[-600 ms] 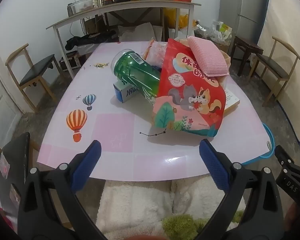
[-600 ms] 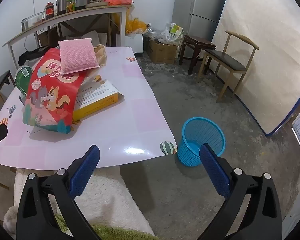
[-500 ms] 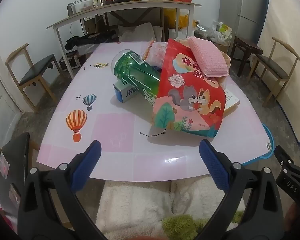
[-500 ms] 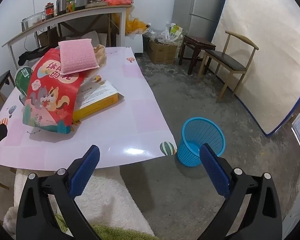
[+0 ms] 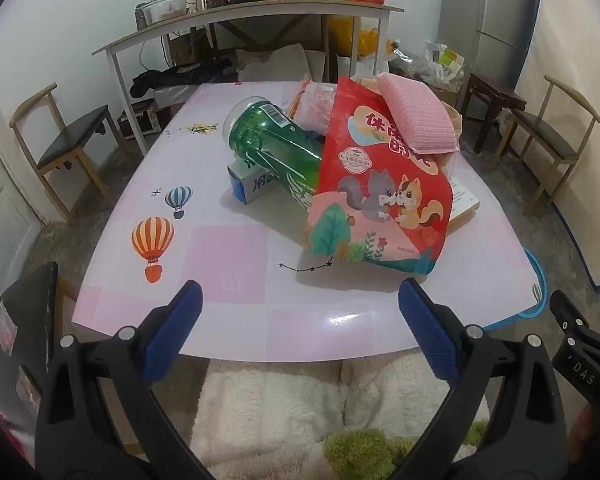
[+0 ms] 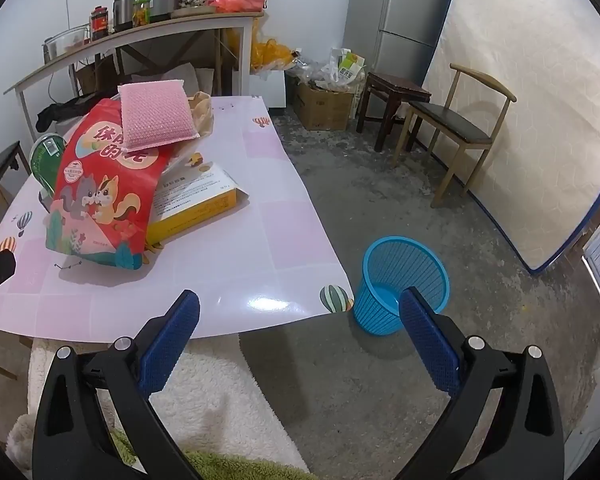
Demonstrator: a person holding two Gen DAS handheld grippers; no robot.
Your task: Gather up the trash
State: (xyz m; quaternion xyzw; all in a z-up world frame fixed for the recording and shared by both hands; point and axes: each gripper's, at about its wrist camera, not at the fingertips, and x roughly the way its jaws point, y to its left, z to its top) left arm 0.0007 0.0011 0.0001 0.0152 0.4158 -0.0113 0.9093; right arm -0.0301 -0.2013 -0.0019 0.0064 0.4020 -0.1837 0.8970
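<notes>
A heap of trash lies on the pink table (image 5: 228, 248): a red snack bag (image 5: 376, 196) with squirrels, a green plastic bottle (image 5: 272, 148) on its side, a small blue-and-white box (image 5: 248, 184), a pink sponge (image 5: 416, 116) on top, and a yellow box (image 6: 196, 204) under the bag. My left gripper (image 5: 296, 320) hangs open over the table's near edge, short of the heap, nothing between its fingers. My right gripper (image 6: 296, 324) is open too, past the table's near right corner. A blue mesh wastebasket (image 6: 400, 280) stands on the floor right of the table.
Wooden chairs stand at the left (image 5: 68, 140) and at the right (image 6: 460, 128). A long shelf table (image 5: 240, 20) with jars and a cooker sits behind. A fridge (image 6: 400, 20), a dark stool (image 6: 396, 100) and cardboard boxes fill the back right. A white fleece rug (image 5: 272, 408) lies below.
</notes>
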